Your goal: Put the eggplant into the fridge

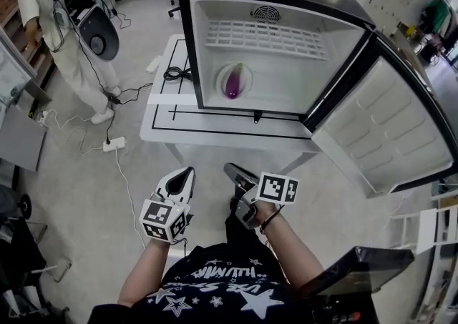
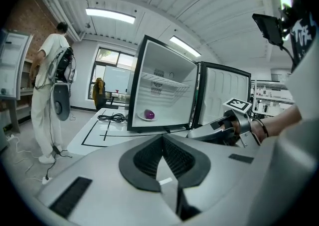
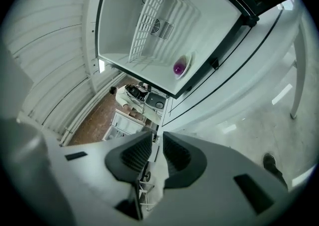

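Observation:
A purple eggplant (image 1: 234,81) lies on a small white plate (image 1: 219,87) on the floor of the open fridge (image 1: 286,58). It also shows small in the left gripper view (image 2: 149,114) and in the right gripper view (image 3: 178,67). Both grippers hang low in front of the person's body, well short of the table. My left gripper (image 1: 188,171) (image 2: 162,137) is shut with nothing in it. My right gripper (image 1: 230,169) (image 3: 155,140) is beside it, its jaws together and empty.
The fridge stands on a white table (image 1: 161,111) with black lines, and its door (image 1: 379,122) swings wide to the right. A black cable (image 1: 175,72) lies coiled left of the fridge. Another person (image 1: 64,22) stands at the far left; a power strip (image 1: 113,144) lies on the floor.

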A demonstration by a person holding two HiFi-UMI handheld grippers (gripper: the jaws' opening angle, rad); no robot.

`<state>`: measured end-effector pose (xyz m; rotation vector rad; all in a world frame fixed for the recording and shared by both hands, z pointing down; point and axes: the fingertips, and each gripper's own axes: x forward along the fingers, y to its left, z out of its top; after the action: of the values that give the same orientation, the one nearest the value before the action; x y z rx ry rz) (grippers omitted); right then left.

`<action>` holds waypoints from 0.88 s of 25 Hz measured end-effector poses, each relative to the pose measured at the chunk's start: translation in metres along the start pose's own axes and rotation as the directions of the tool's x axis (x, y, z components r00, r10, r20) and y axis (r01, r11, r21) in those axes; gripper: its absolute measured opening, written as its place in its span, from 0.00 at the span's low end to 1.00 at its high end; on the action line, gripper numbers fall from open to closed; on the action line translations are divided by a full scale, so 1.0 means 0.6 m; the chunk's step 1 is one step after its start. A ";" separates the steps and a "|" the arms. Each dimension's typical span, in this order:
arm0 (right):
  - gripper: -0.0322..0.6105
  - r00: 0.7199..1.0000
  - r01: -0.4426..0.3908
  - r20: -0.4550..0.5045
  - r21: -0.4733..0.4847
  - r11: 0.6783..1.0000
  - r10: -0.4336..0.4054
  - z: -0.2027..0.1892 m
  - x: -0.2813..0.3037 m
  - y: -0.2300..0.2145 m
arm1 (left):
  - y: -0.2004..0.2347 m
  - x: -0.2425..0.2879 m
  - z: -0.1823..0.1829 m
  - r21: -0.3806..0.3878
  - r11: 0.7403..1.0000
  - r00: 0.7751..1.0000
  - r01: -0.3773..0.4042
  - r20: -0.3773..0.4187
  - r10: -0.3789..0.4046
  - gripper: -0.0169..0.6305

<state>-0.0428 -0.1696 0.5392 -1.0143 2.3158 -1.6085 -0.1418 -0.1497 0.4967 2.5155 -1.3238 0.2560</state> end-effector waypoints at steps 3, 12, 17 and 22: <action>0.16 1.000 -0.005 -0.006 -0.005 1.000 0.005 -0.041 -0.008 0.015 | -0.006 -0.042 -0.013 0.004 1.000 1.000 -0.002 0.000 0.002 0.04; 0.13 1.000 -0.020 0.001 -0.003 1.000 0.020 -0.135 -0.040 0.063 | -0.019 -0.145 -0.034 0.014 1.000 1.000 -0.001 0.009 0.001 0.04; 0.09 1.000 -0.011 0.018 -0.009 1.000 0.011 -0.181 -0.063 0.088 | -0.039 -0.191 -0.044 0.027 0.999 0.999 0.031 0.015 -0.032 0.04; 0.06 0.998 0.011 0.057 -0.003 1.000 -0.011 -0.213 -0.095 0.098 | -0.058 -0.223 -0.053 0.031 0.997 0.998 0.067 0.019 -0.068 0.04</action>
<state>-0.0858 -0.0248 0.5265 -1.0611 2.2803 -1.5591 -0.1893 -0.0166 0.4824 2.5891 -1.2486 0.2391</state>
